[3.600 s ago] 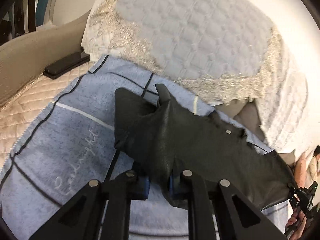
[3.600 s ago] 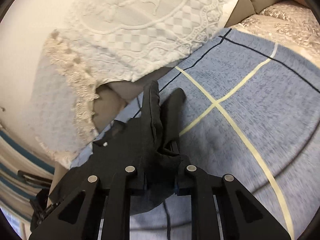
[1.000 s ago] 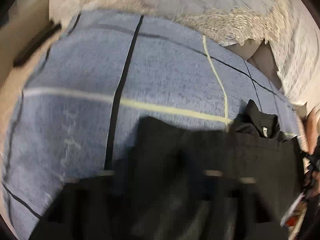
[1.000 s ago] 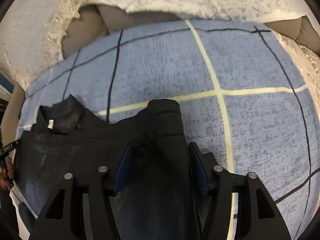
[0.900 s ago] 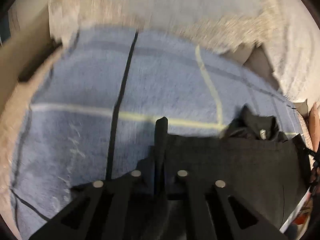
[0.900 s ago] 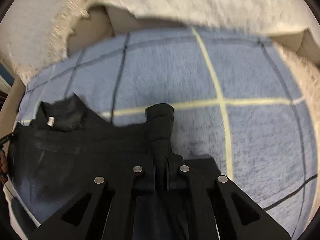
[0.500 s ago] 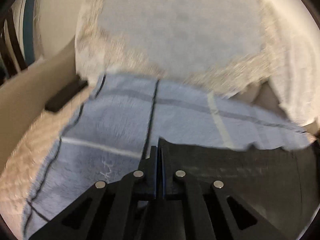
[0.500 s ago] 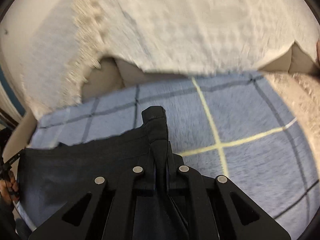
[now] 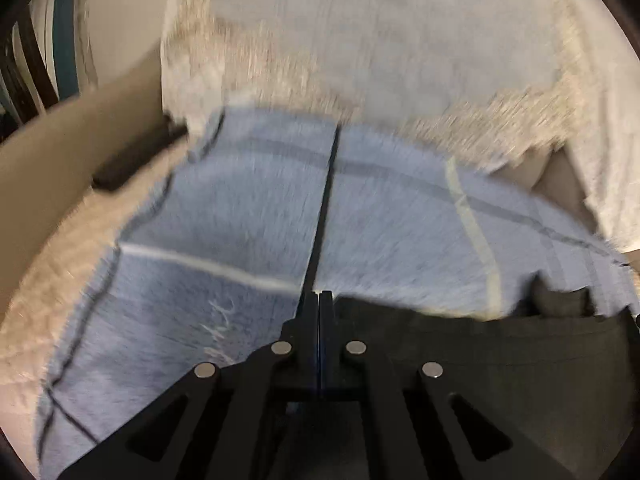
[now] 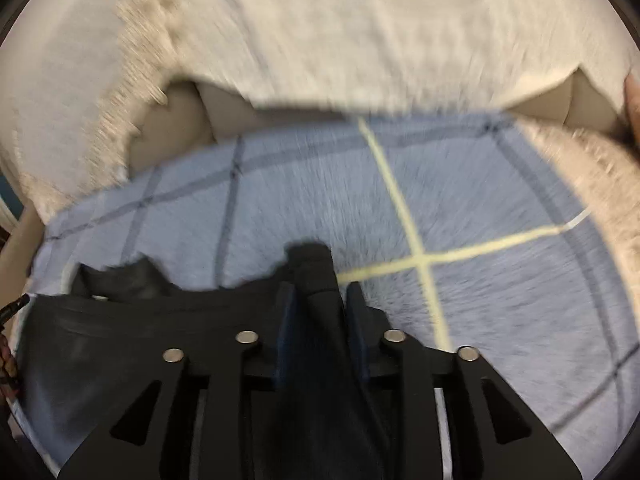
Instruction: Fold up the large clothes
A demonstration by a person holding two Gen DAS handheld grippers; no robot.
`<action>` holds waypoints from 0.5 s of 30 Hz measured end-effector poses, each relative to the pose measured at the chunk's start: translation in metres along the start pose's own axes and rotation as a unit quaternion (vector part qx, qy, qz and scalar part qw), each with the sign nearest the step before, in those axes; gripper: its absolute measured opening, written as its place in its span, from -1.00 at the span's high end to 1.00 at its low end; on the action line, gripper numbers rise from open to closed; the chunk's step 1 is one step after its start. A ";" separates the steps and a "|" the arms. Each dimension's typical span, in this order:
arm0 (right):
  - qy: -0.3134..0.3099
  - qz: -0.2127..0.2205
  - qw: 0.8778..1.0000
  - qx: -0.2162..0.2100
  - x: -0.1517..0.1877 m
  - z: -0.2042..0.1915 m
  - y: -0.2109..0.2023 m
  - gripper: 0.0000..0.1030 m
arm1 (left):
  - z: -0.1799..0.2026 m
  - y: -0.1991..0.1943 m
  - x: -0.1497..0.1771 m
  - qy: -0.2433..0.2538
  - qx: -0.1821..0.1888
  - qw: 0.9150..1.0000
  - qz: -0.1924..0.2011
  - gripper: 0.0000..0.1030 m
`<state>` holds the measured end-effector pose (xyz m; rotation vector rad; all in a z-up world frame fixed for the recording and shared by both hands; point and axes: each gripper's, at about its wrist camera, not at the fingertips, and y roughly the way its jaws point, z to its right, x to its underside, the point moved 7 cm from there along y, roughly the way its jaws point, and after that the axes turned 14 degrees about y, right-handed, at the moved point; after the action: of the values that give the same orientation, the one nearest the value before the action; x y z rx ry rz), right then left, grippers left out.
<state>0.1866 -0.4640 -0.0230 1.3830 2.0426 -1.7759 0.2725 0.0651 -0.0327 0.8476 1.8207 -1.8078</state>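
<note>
Black garment (image 10: 120, 344) on blue blanket (image 9: 248, 208); cursive script (image 9: 218, 332) blurred, unreadable. Left hand-held gripper (image 9: 319, 300) closed, empty; right hand-held gripper (image 10: 320, 296) reopening, cloth between.

Black garment (image 10: 132, 332) at lower left; blue blanket (image 10: 500, 304) checked with dark and pale yellow lines; cream lace cover (image 10: 360, 32) across the top.

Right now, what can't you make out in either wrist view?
- Left wrist: whether the shut left gripper pinches the black garment; its fingers hide the edge.
- Left wrist: the script on the blue blanket; motion blur.
- Right wrist: whether the right gripper pads press the fabric; blurred.
- Both: the garment's lower part; cut off by the frame.
</note>
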 end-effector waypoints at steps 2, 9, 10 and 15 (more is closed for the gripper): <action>-0.005 0.026 0.999 -0.029 0.007 -0.006 -0.039 0.28 | 0.007 -0.028 -0.003 0.013 0.005 1.000 0.023 0.99; -0.097 -0.020 0.995 0.020 0.093 0.020 -0.046 0.28 | 0.089 -0.074 0.056 0.088 0.092 0.991 0.044 0.46; -0.097 -0.033 0.994 0.029 0.099 0.028 -0.037 0.33 | 0.097 -0.059 0.071 0.102 0.087 0.991 0.022 0.46; -0.038 -0.025 0.998 0.037 0.098 0.042 -0.040 0.51 | 0.093 -0.038 0.086 0.083 0.086 0.993 -0.010 0.46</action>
<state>0.0832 -0.4411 -0.0651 1.2720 2.0097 -1.9121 0.1740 -0.0158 -0.0688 1.0774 1.7963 -1.9821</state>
